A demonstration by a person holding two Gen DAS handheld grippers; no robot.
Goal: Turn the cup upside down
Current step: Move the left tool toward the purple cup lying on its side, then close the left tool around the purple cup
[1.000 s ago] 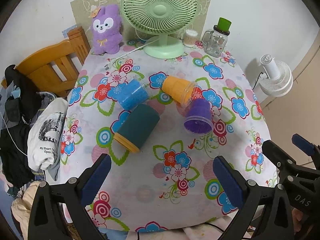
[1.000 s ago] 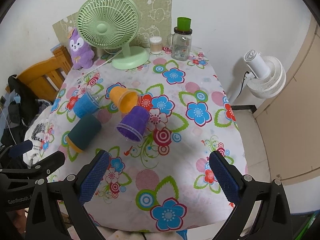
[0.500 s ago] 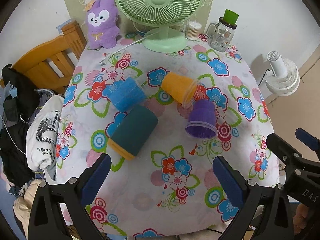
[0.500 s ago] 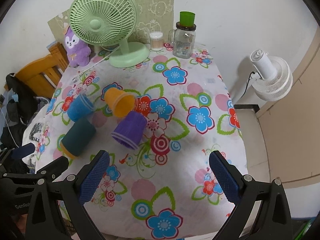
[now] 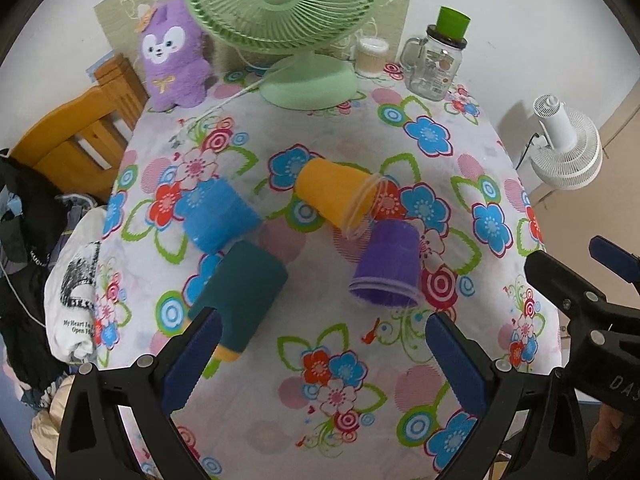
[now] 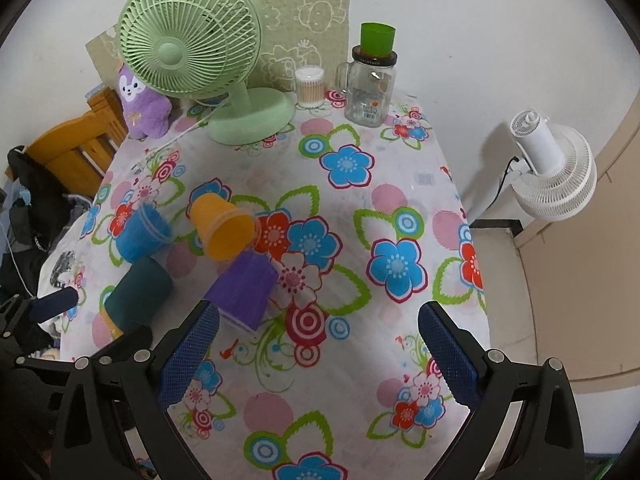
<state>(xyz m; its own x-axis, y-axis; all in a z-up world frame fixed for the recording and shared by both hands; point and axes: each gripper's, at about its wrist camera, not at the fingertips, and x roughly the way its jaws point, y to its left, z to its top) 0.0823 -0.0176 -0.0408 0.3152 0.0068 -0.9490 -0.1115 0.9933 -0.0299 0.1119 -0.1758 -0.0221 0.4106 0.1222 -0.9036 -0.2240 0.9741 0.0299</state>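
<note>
Four cups down on their sides mid-desk [image 6: 400,168], on the flowered cloth. Orange cup [image 5: 334,196] tipped over, clear rim toward the purple cup [image 5: 388,268] and seemingly touching it; exact contact hard to judge. Purple cup tilted, mouth toward the camera in the left view, interior not visible. Blue cup [image 5: 218,216] lying just behind the dark teal cup [image 5: 244,292], blurred at its edges. Teal cup's yellow end partly hidden behind the left hand-held gripper [image 5: 320,360], its near pad overlapping that end in the left view; touching or merely in front, cannot tell.

Left hand-held gripper wide apart, nothing between the blue pads, hovering over the near part of the desk. Right hand-held gripper [image 6: 318,360] likewise spread wide and empty, its left pad overlapping the purple cup's rim in the right view, contact unclear. Right hand-held gripper also cut off at the right edge of the left view, only black frame and one blue tip showing.

At the back: green fan [image 6: 192,56], head cropped in the left view; purple plush [image 5: 172,60]; glass jar [image 6: 370,84] with green lid; small tub of swabs [image 6: 309,87]. White fan [image 6: 552,172] off the desk at right. Wooden chair [image 5: 80,140] and heaped clothes at left, mostly cut off.
</note>
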